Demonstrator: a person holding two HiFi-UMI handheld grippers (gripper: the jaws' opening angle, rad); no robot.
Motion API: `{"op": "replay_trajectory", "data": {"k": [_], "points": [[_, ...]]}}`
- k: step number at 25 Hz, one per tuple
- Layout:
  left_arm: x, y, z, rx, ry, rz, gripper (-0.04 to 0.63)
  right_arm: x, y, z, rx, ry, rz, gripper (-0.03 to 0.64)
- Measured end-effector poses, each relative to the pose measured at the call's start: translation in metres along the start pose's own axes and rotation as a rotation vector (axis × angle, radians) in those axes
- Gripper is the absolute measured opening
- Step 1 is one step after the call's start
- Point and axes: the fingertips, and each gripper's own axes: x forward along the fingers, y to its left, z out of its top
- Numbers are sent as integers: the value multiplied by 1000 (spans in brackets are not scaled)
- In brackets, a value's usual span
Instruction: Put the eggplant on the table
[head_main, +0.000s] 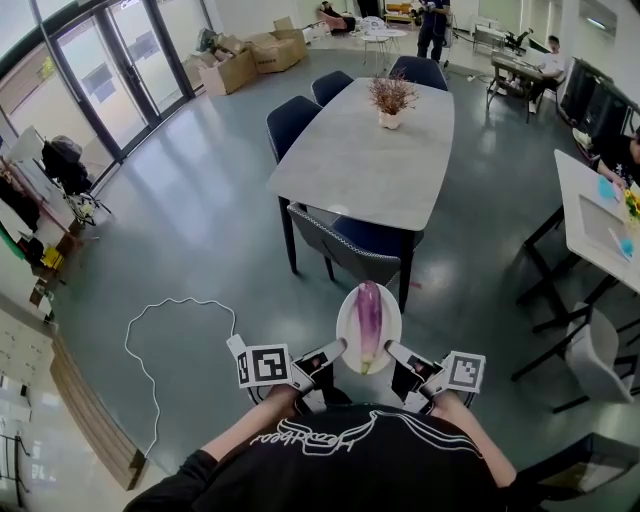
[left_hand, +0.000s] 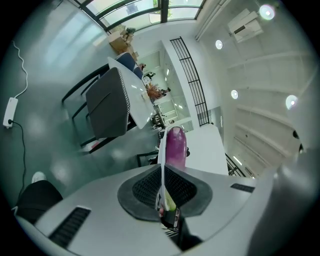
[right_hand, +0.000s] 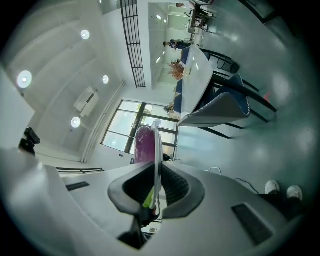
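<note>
A purple eggplant (head_main: 369, 318) with a green stem lies on a white plate (head_main: 347, 326), held level in front of my chest above the floor. My left gripper (head_main: 335, 352) is shut on the plate's left rim and my right gripper (head_main: 396, 353) on its right rim. In the left gripper view the plate (left_hand: 161, 152) runs edge-on between the pads of the left gripper (left_hand: 162, 189), with the eggplant (left_hand: 175, 146) beyond. The right gripper view shows the right gripper (right_hand: 156, 187), the plate (right_hand: 158, 142) and the eggplant (right_hand: 144, 145) likewise. The grey table (head_main: 345, 165) stands ahead.
A grey-blue chair (head_main: 345, 245) is tucked under the table's near end, and dark chairs (head_main: 295, 115) line its left side. A potted plant (head_main: 390, 100) sits on the tabletop. A white cable (head_main: 180, 305) lies on the floor at left. Another desk (head_main: 590, 225) and a chair (head_main: 605, 355) stand at right.
</note>
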Motion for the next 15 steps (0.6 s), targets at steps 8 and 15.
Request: {"op": "replay_trajectory", "data": {"k": [8, 15], "points": [[13, 8, 21, -22, 9, -25, 21, 14, -4, 19, -15, -15, -27, 35], [55, 18, 63, -11, 82, -48, 21, 32, -23, 65, -7, -79, -69, 35]]}}
